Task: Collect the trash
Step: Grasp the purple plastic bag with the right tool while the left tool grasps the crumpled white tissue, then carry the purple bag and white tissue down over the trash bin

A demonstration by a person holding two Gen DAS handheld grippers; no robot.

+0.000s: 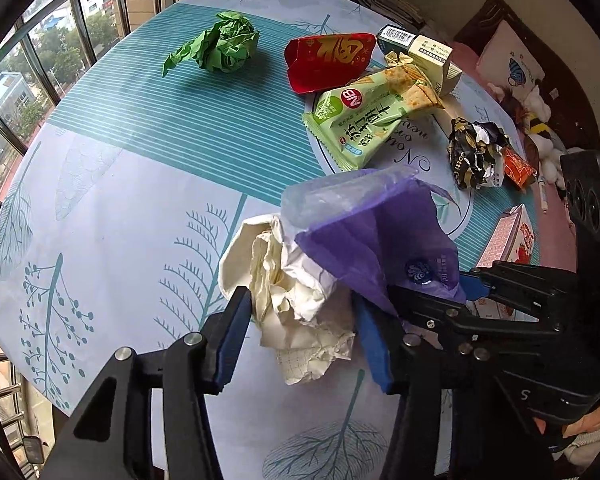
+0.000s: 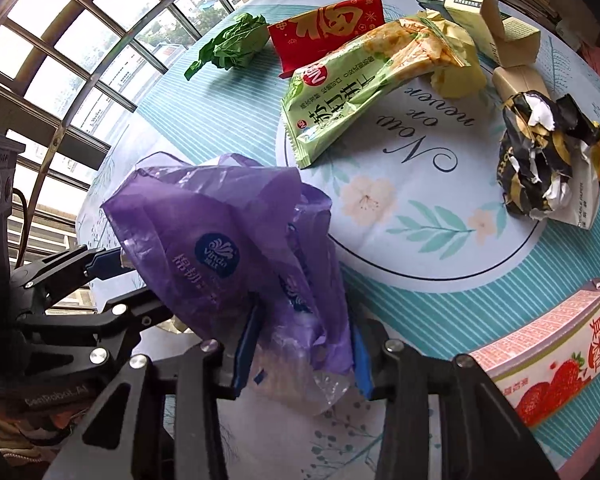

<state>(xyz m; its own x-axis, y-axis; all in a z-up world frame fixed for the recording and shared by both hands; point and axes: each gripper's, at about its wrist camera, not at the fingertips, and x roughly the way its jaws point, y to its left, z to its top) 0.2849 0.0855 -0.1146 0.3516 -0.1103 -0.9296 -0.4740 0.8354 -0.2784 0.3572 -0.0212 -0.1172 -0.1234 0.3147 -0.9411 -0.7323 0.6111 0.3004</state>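
A crumpled white paper ball [image 1: 296,292] lies on the patterned tablecloth [image 1: 120,220]. My left gripper [image 1: 300,308] is shut on it, a blue pad against each side. A purple plastic bag [image 2: 220,236] with a clear inner layer hangs beside the ball, and my right gripper [image 2: 306,320] is shut on its bunched lower part. In the left wrist view the bag [image 1: 384,240] drapes over the paper and my right gripper [image 1: 436,292] comes in from the right. In the right wrist view my left gripper [image 2: 128,280] shows at the left, partly behind the bag.
Further back on the table lie a green paper wad [image 1: 220,46], a red packet [image 1: 328,60], a green cracker wrapper [image 1: 364,116], small boxes [image 1: 428,56] and a black-gold crumpled wrapper [image 1: 476,152]. A strawberry carton [image 2: 552,360] lies near right. Windows stand left, bedding right.
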